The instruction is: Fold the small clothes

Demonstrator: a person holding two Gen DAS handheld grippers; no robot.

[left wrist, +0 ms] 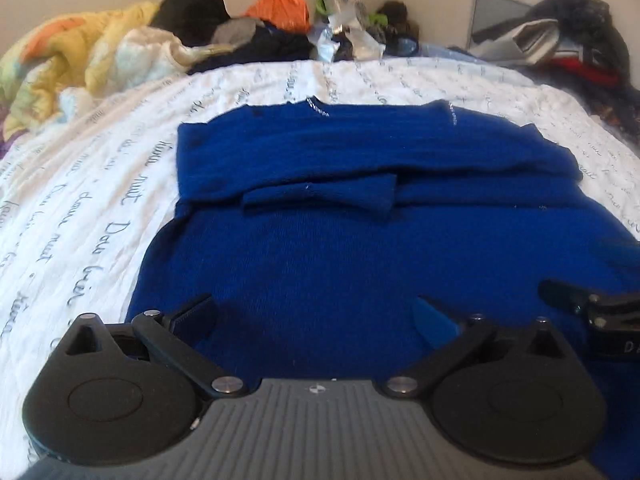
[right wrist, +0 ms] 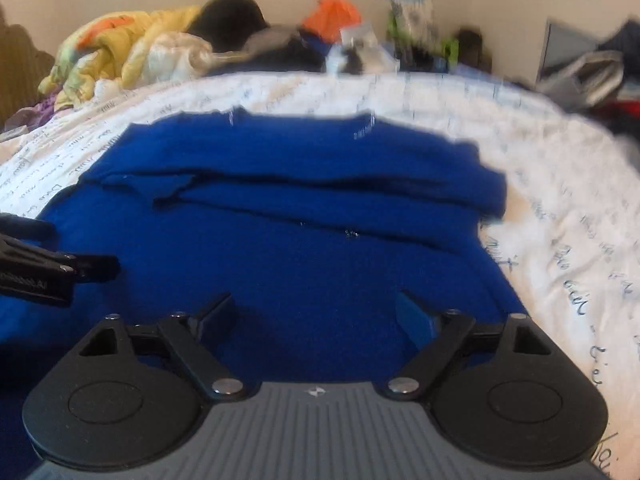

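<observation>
Both left gripper (left wrist: 316,312) and right gripper (right wrist: 316,308) gape over blue sweater (left wrist: 340,248), near hem hidden

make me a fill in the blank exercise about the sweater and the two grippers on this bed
The sweater lying on the bedsheet is ____ in colour.
The jaws of the left hand-held gripper stand ____.
The sleeves are folded ____ the sweater's body.
The right hand-held gripper holds ____.

Missing words: blue; open; across; nothing
</observation>
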